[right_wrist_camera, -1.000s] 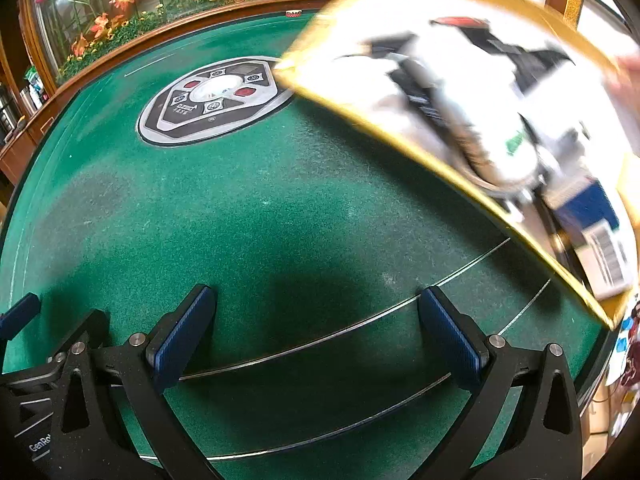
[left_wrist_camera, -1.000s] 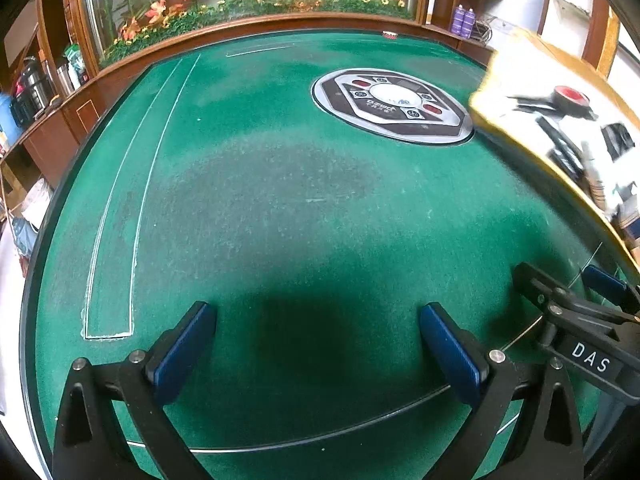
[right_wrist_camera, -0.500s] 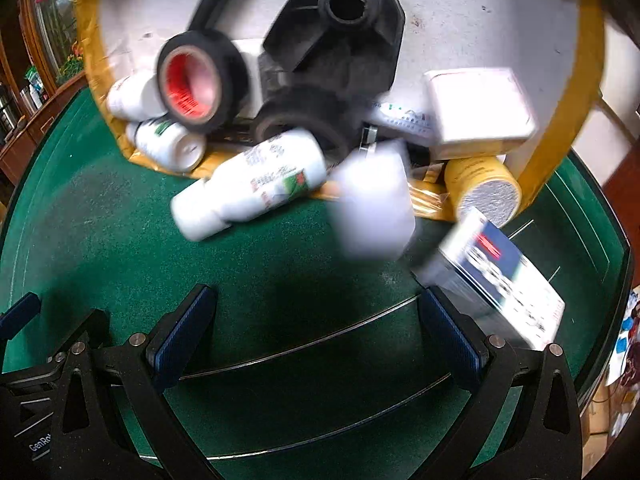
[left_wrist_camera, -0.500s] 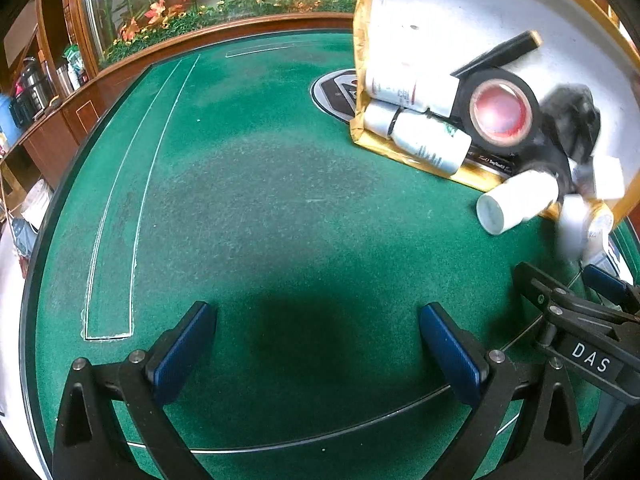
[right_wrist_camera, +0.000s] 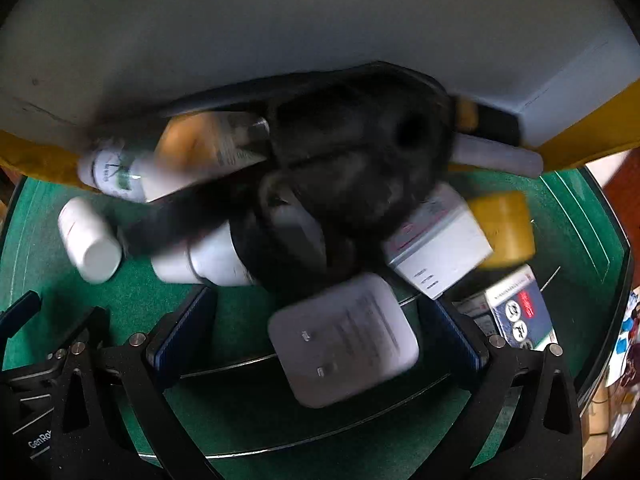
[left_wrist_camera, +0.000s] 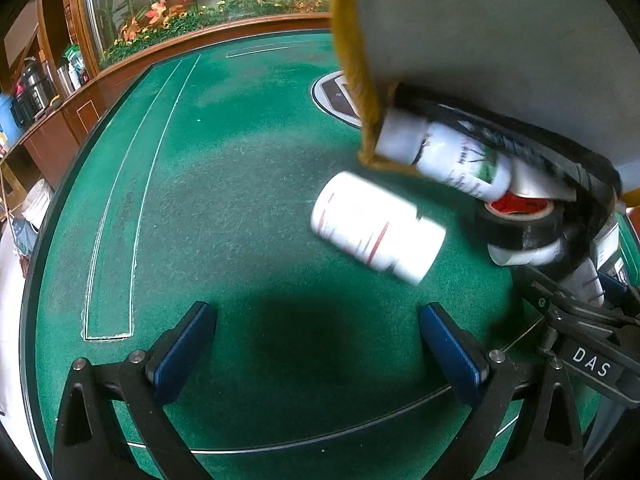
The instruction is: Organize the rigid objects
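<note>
Tray point(left_wrist_camera: 500, 32) was tipped steeply over green table point(left_wrist_camera: 224, 200), contents spilling: white bottle point(left_wrist_camera: 376, 228), black tape roll point(left_wrist_camera: 520, 224), boxes point(right_wrist_camera: 436, 240) blurred. Left gripper point(left_wrist_camera: 316, 344) and right gripper point(right_wrist_camera: 316, 332) jaws wide apart, holding nothing

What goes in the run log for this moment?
phase: tray tipped, objects spilling | white bottle on felt | left gripper open | right gripper open
</note>
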The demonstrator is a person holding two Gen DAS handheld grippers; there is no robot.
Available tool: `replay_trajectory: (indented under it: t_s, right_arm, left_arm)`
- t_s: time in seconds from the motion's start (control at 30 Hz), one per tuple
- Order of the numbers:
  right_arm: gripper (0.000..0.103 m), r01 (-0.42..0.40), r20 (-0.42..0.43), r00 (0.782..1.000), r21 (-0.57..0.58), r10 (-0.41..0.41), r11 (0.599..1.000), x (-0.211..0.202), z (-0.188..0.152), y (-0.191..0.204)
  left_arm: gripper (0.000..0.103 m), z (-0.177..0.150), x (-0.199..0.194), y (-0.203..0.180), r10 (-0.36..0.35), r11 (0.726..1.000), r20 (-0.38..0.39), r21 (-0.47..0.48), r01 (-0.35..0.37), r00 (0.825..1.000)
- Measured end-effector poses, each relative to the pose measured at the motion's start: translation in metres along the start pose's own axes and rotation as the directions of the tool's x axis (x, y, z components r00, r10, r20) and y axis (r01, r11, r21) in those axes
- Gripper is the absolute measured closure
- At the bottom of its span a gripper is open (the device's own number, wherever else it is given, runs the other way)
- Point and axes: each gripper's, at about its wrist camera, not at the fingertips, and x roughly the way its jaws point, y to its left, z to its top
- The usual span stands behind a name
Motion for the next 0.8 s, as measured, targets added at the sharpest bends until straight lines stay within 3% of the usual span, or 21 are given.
replay_trajectory:
  t_s: [0.57, 0.8]
  right_arm:
    - [0.000, -0.001, 0.002, 1.000, -0.005, 0.001, 1.000, 0.0033, -0.0044, 0.0017]
    - [0.000, -0.001, 0.002, 1.000, -0.005, 0.001, 1.000, 0.0031, -0.0043, 0.0037]
  left_arm:
    - [0.000, -0.0001, -0.0026, 0.0004, 0.012, 1.000, 0.061, 0.010, -0.013, 0.998]
    - [0.000, -0.0003, -0.0007, -0.0004, 0.003, 1.000, 0.023, 0.002, -0.003, 1.000]
